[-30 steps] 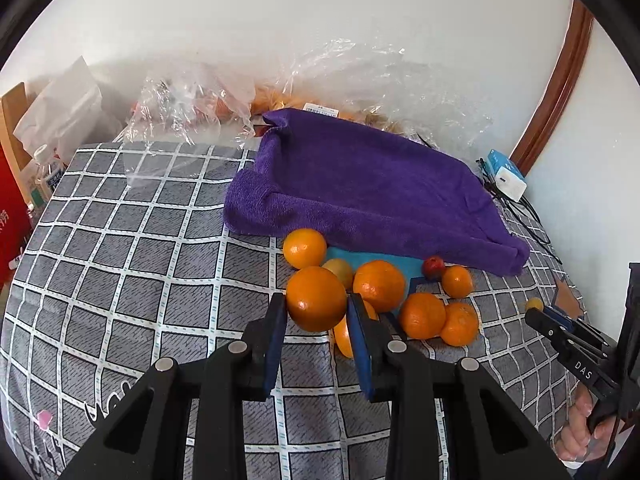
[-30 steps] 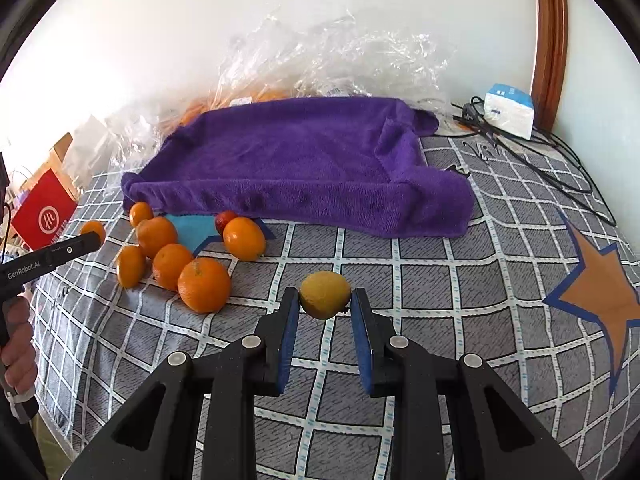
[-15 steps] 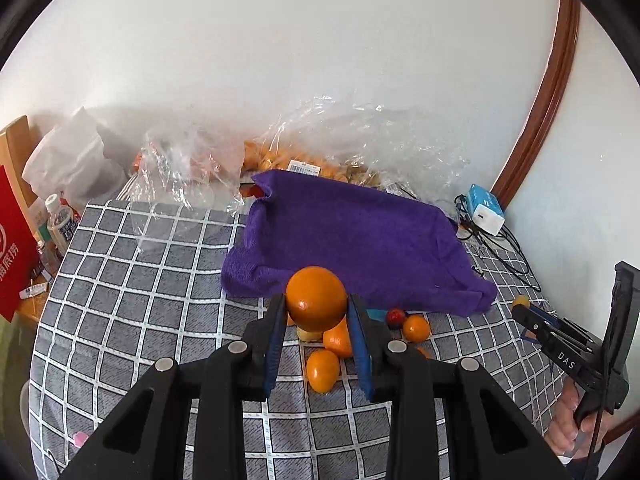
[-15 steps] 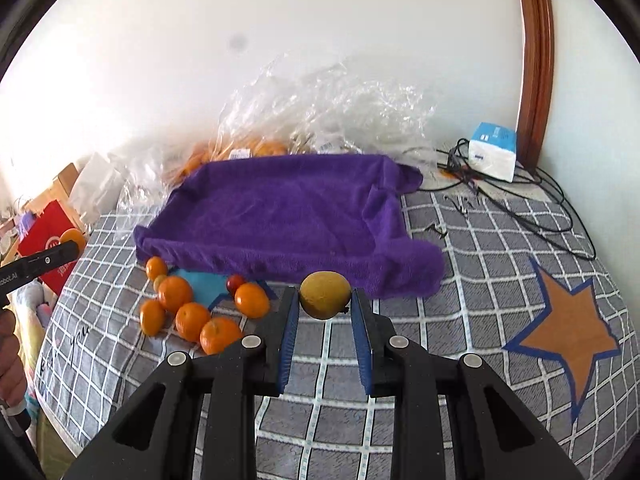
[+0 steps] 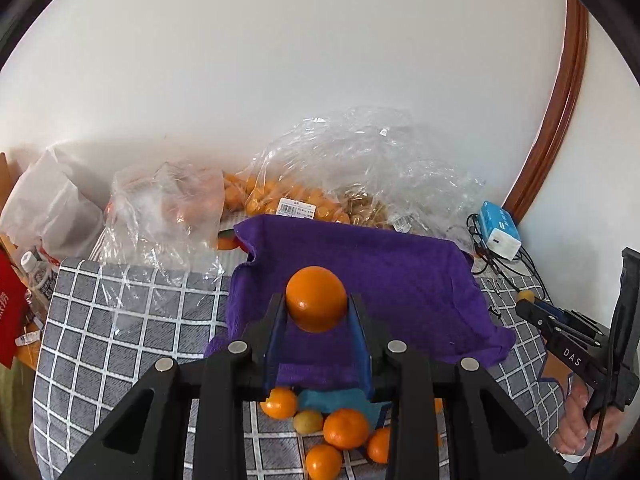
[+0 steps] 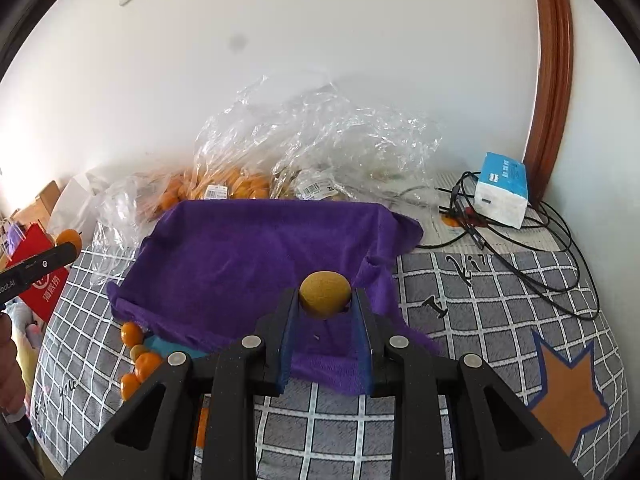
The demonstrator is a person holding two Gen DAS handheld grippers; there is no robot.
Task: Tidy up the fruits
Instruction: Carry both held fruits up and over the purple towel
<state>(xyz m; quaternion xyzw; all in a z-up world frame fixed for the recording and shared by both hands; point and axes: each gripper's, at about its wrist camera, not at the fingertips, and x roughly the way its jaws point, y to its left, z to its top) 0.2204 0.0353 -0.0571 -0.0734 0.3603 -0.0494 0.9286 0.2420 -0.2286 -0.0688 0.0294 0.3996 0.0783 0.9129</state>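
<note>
My left gripper (image 5: 317,316) is clamped on an orange (image 5: 316,298), held up over the purple towel (image 5: 400,280). Loose oranges (image 5: 346,428) lie on the checked cloth (image 5: 120,340) just below the towel's near edge. My right gripper (image 6: 325,312) is clamped on a yellow-brown fruit (image 6: 325,294), also above the towel's near right part. Bags (image 6: 312,148) sit behind the towel.

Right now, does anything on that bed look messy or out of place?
Yes. A tangle of black cables sprawls loosely over the checked cover beside a blue-and-white box, and several loose oranges lie scattered at the front edge of the purple towel, not gathered on it.
</note>
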